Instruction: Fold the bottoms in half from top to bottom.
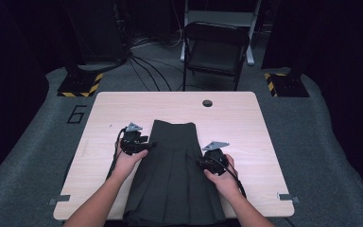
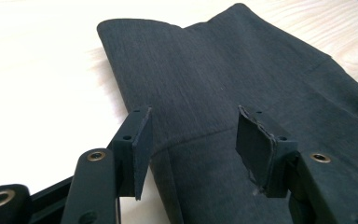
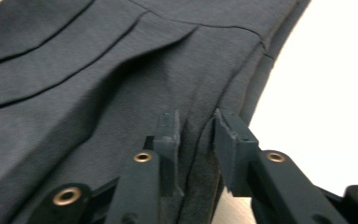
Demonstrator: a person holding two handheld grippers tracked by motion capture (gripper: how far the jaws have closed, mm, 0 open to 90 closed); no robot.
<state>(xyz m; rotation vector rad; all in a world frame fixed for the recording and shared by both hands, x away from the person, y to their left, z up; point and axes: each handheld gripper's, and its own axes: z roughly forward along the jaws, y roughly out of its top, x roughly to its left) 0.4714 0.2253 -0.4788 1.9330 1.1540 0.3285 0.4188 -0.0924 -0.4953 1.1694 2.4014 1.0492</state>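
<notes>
Centrally on a pale wooden surface (image 1: 108,109) lies a dark grey pleated skirt (image 1: 172,165), spread flat. Its narrow waistband points away from the person and its wide hem reaches the near edge of the surface. A person's two forearms enter from the bottom of the high view, each hand holding a black two-jaw gripper.

At the skirt's left edge, near the waistband, sits the left gripper (image 1: 146,143). In the left gripper view, the left gripper (image 2: 193,144) has its jaws standing wide apart. They hang over the skirt (image 2: 223,88) where its edge meets the surface (image 2: 42,84), and the pads press on nothing.

At the skirt's right edge, about halfway down its length, sits the right gripper (image 1: 201,162). In the right gripper view, the right gripper (image 3: 196,133) has its jaws drawn close together with a raised fold of the skirt's (image 3: 98,84) side edge caught between them. The pads appear to pinch that fold, and the cloth bunches into ridges just ahead of them.

Beyond the surface stands a dark folding chair (image 1: 216,49) on a grey floor, with black cables (image 1: 144,66) trailing nearby.
</notes>
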